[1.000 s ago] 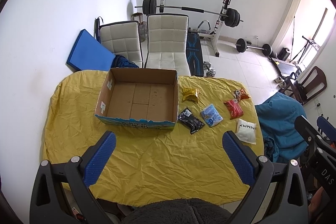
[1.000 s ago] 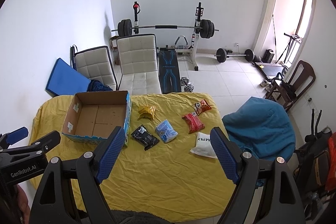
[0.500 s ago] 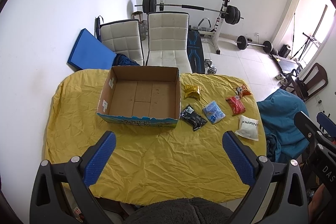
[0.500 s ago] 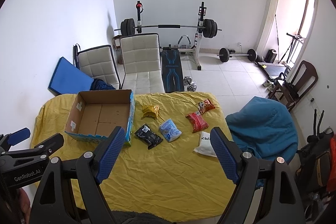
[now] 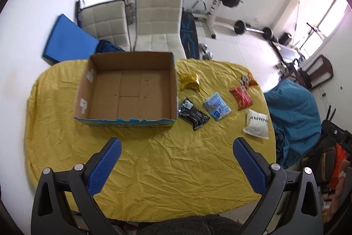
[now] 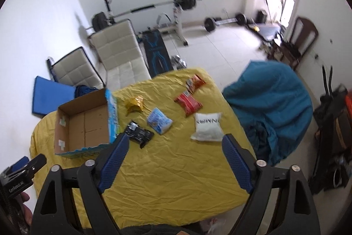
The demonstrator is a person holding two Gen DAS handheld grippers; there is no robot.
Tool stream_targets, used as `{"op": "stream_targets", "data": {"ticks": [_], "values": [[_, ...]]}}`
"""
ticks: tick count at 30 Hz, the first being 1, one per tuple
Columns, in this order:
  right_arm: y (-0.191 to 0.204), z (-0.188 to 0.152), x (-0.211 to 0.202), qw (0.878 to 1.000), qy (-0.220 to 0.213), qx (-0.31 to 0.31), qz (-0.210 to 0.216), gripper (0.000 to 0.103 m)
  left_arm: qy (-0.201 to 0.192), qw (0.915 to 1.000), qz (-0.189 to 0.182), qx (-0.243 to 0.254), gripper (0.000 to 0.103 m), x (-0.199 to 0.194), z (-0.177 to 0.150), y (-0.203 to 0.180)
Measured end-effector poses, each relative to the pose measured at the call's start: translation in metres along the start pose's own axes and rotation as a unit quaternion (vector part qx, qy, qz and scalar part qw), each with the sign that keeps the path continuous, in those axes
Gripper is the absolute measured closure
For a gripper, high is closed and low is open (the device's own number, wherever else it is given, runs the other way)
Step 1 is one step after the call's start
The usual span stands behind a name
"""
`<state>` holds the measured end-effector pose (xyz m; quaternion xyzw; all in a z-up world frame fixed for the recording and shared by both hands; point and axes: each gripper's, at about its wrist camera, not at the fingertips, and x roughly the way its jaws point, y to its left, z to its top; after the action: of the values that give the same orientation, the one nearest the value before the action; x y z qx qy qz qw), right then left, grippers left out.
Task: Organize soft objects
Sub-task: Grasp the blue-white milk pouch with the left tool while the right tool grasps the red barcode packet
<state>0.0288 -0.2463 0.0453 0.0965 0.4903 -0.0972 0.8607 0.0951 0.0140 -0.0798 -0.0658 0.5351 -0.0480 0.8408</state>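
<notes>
1. Here the right claw (image 6: 173, 159) hangs above the yellow-clothed table (image 6: 176, 180), its jaws just widened, spread with nothing between them.
2. The left claw (image 5: 176, 165) is likewise spread and empty, over the table's near half.
3. Farther off, the cardboard box (image 5: 129, 89) sits at the left.
4. Right of the box lie six packets: black (image 6: 139, 134), yellow (image 6: 134, 104), blue (image 6: 158, 121), red (image 6: 188, 102), orange (image 6: 195, 82) and white (image 6: 208, 126).

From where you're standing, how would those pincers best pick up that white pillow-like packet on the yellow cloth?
Probably from straight above, pinching across its narrower width near the middle. The white packet lies flat and puffy on the yellow cloth, apart from the other packets, so nothing crowds it. The right gripper is nearest, open, with nothing between its fingers.
</notes>
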Motion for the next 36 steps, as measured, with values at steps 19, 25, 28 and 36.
{"op": "stream_targets", "data": {"ticks": [19, 25, 28, 36], "values": [[-0.136, 0.022, 0.392, 0.954, 0.285, 0.083, -0.033, 0.011, 0.219, 0.9709, -0.014, -0.096, 0.000, 0.284, 0.056, -0.091], [-0.140, 0.016, 0.452, 0.937, 0.331, 0.107, -0.015, 0.011, 0.254, 0.9610, -0.003, -0.109, 0.000, 0.354, 0.070, -0.117], [-0.142, 0.015, 0.464, 0.934, 0.337, 0.116, -0.005, 0.012, 0.274, 0.9556, 0.014, -0.106, 0.000, 0.389, 0.077, -0.125], [-0.131, 0.018, 0.467, 0.935, 0.354, 0.015, 0.015, 0.018, 0.305, 0.9495, 0.064, -0.035, 0.038, 0.438, 0.076, -0.146]]}}
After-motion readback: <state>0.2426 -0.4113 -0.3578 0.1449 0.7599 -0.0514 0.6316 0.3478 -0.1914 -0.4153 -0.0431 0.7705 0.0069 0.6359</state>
